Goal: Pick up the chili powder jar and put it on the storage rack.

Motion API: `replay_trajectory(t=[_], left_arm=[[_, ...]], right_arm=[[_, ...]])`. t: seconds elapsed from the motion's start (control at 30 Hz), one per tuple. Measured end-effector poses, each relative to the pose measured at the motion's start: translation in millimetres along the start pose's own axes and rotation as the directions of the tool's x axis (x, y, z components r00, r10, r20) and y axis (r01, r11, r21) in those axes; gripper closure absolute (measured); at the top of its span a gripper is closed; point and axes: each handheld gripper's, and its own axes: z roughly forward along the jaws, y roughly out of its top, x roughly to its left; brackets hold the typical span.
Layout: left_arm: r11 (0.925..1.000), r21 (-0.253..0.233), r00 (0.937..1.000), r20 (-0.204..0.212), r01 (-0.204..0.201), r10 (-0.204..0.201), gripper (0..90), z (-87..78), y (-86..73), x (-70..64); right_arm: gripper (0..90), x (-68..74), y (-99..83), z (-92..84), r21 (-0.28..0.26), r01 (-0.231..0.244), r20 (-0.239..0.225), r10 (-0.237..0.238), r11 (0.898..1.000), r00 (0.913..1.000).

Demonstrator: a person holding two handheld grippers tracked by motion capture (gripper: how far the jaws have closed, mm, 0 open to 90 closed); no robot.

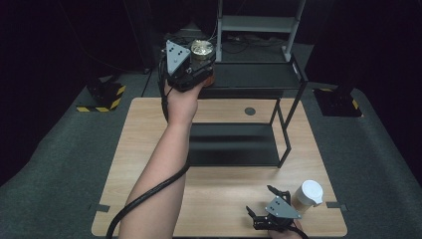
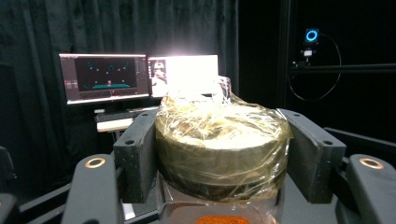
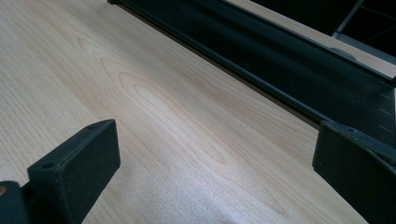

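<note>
A clear jar with a gold lid wrapped in crinkled plastic film [image 2: 219, 140] sits clamped between the left gripper [image 1: 191, 62] jaws, lid level with the pads. The left arm stretches forward, raised by the black metal shelf [image 1: 249, 77]. The right gripper [image 1: 271, 211] rests released, low over the pale wooden desk [image 3: 177, 116], a white-lidded paper cup [image 1: 309, 193] just beside it.

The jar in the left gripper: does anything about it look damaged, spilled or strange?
Nothing looks spilled or broken. One oddity: the jar's gold lid is covered in crinkled clear film that bunches up loosely on top. The left gripper clamps it at the lid, near the top shelf of the black rack.
</note>
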Motion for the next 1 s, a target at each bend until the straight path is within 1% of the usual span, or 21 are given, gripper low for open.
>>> replay_trajectory(t=[0.1, 0.17, 0.23, 0.33, 0.47, 0.57, 0.63, 0.83, 1.0], left_arm=[[1.0000, 0.001, 1.0000, -0.001, 0.001, -0.001, 34.3, 0.7, -2.0, -0.7], [0.9999, 0.009, 1.0000, 0.000, -0.009, 0.009, 34.2, 1.5, -2.8, -1.4], [0.9999, 0.012, 0.9999, 0.000, -0.011, 0.011, 34.2, 2.4, -3.8, -1.9], [0.9998, 0.017, 1.0000, -0.003, -0.005, 0.005, 34.2, 3.7, -4.9, -1.9], [0.9999, 0.012, 0.9999, -0.007, 0.011, -0.011, 34.2, 4.6, -6.6, -1.2], [0.9996, 0.022, 0.9998, -0.007, 0.017, -0.017, 34.1, 7.0, -5.4, -0.2], [0.9995, 0.027, 0.9999, -0.006, 0.013, -0.013, 34.0, 7.6, -4.9, 0.1], [0.9995, 0.017, 0.9996, -0.011, 0.028, -0.027, 33.6, 8.8, -7.3, -1.3], [0.9994, 0.022, 0.9997, -0.006, 0.026, -0.026, 33.4, 7.4, -6.5, -0.2]], right_arm=[[0.0, 0.1, -0.2, 0.0, -0.001, 0.002, 0.000, -0.002, 1.000, 1.0000], [0.0, 0.1, 0.0, 0.1, 0.000, 0.005, 0.000, -0.005, 1.000, 1.0000], [0.0, 0.4, -0.1, -0.1, -0.001, 0.006, 0.000, -0.006, 1.000, 1.0000], [0.0, 0.3, -0.2, -0.1, -0.001, 0.004, 0.000, -0.004, 1.000, 1.0000], [0.0, 0.1, -0.2, -0.1, -0.001, 0.004, 0.000, -0.004, 1.000, 1.0000], [0.0, 0.2, -0.2, -0.1, -0.001, 0.004, 0.000, -0.004, 1.000, 1.0000], [0.0, 0.2, -0.2, -0.1, -0.002, 0.004, 0.000, -0.004, 1.000, 1.0000], [0.0, -0.4, -0.3, -0.1, -0.001, 0.000, -0.002, 0.000, 1.000, 1.0000], [0.0, -0.7, 0.0, 0.1, 0.000, 0.003, -0.003, -0.003, 1.000, 1.0000]])
